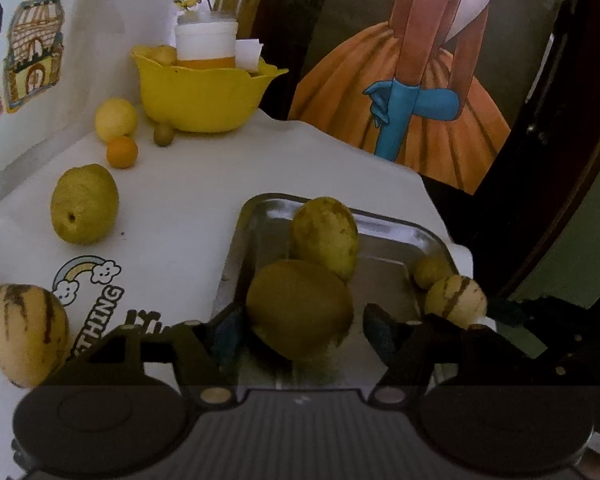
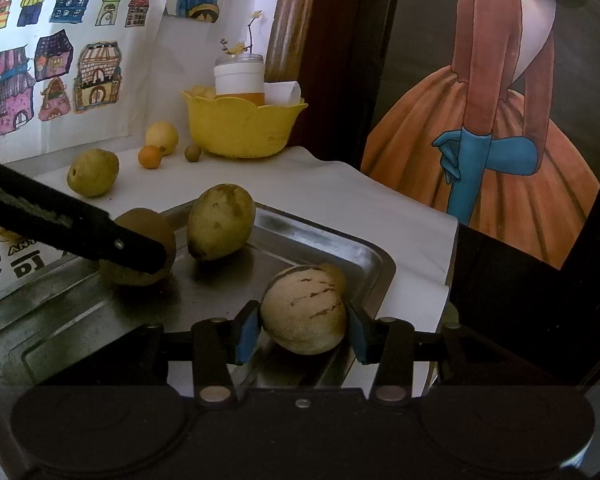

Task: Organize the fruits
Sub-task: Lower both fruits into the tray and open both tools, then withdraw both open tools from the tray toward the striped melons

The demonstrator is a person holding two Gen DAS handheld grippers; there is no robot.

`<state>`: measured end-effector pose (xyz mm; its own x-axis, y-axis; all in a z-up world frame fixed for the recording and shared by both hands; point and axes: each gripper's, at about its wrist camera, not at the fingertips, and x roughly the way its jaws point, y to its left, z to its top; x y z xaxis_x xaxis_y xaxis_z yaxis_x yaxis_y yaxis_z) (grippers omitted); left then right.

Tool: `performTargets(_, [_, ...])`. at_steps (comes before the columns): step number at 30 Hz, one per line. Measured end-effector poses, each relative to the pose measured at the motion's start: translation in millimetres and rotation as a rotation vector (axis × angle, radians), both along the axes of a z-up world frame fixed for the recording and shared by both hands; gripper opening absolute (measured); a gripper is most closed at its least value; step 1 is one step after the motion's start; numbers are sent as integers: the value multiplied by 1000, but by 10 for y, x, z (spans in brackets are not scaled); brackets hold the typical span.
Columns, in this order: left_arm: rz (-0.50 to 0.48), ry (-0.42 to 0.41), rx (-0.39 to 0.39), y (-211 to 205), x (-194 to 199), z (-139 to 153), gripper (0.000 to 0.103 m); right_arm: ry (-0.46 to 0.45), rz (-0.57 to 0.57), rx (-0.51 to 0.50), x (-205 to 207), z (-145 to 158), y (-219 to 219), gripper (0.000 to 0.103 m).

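While both tools work over the metal tray (image 2: 308,236), each has one fruit between its fingers. The left tool (image 1: 300,332) stands spread around a brown round fruit (image 1: 300,308) that rests on the tray floor; the far pad is clear of the fruit with a visible gap, and contact at the near pad cannot be confirmed. In the right wrist view one black finger of this tool crosses in front of the same fruit (image 2: 148,228). The right tool (image 2: 302,330) pinches a pale striped melon (image 2: 304,312) at the near right corner of the tray, with both blue pads against its sides. Whether the melon is lifted or resting on the tray cannot be told.

A spotted yellow-green mango (image 2: 220,226) lies on the tray just behind the brown fruit. A small yellowish fruit (image 1: 430,270) sits in the tray corner just behind the striped melon.

The tray rests on a desk (image 2: 340,196) covered in white. On the desk beyond the tray lie a green pear-like fruit (image 1: 84,204), a small orange (image 1: 122,152), a pale yellow round fruit (image 1: 116,120) and a small green fruit (image 1: 164,133). These last three lie beside a yellow bowl (image 1: 200,96) holding a white jar (image 1: 206,42). A second striped melon (image 1: 26,332) lies on the desk left of the tray.
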<state>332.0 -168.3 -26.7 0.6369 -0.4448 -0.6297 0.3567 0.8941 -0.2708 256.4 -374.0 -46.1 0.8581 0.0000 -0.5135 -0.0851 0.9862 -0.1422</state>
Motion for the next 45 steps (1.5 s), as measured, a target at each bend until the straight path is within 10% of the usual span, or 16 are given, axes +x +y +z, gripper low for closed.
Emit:
performTargets(18, [92, -78, -73, 722, -803, 634, 103, -82, 7, 21, -860, 563, 64, 101])
performTargets(35, [106, -136, 39, 1334, -1879, 816, 103, -44, 65, 60, -1928, 944, 499, 102])
performTargets(45, [164, -16, 172, 1806, -1975, 631, 103, 83, 240, 34, -1899, 771, 1020, 102])
